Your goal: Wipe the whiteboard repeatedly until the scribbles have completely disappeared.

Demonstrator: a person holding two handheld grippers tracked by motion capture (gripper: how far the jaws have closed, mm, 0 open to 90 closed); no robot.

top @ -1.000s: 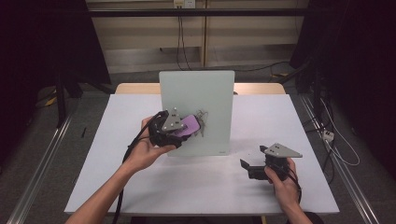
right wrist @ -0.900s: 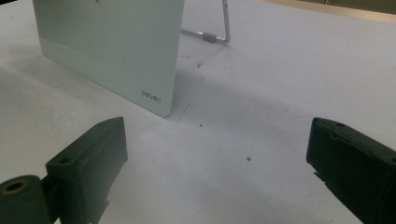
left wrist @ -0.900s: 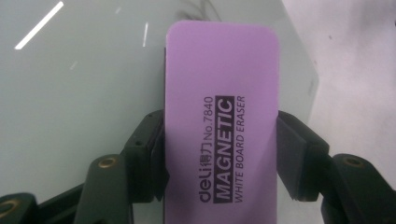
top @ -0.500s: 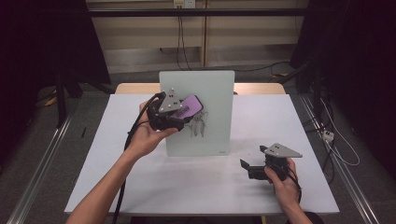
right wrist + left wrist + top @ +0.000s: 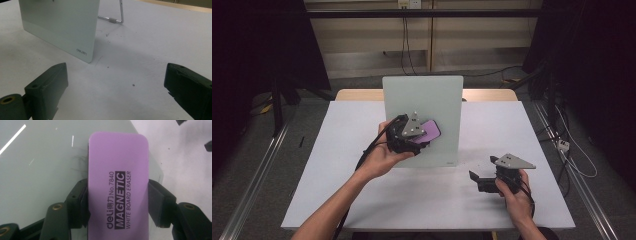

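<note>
A purple magnetic whiteboard eraser (image 5: pixel 117 182) is clamped between the jaws of my left gripper (image 5: pixel 422 137), which is shut on it. The eraser (image 5: pixel 431 131) lies flat against the face of a pale green glass whiteboard (image 5: pixel 432 95) that stands upright at the table's middle. Faint dark marker strokes (image 5: pixel 78 160) show on the board just left of the eraser. My right gripper (image 5: pixel 479 181) rests low on the table at the front right, open, with nothing between its jaws. In its view the board's lower corner (image 5: pixel 82 51) stands ahead to the left.
The white table (image 5: pixel 522 130) spreads around the board. A metal stand leg (image 5: pixel 117 18) props the board from behind. Cables trail from both grippers toward the table's front edge. Dark floor and rails flank the table.
My left gripper has carried the eraser up the board, then back down and a little right across its face. The right gripper has stayed still.
</note>
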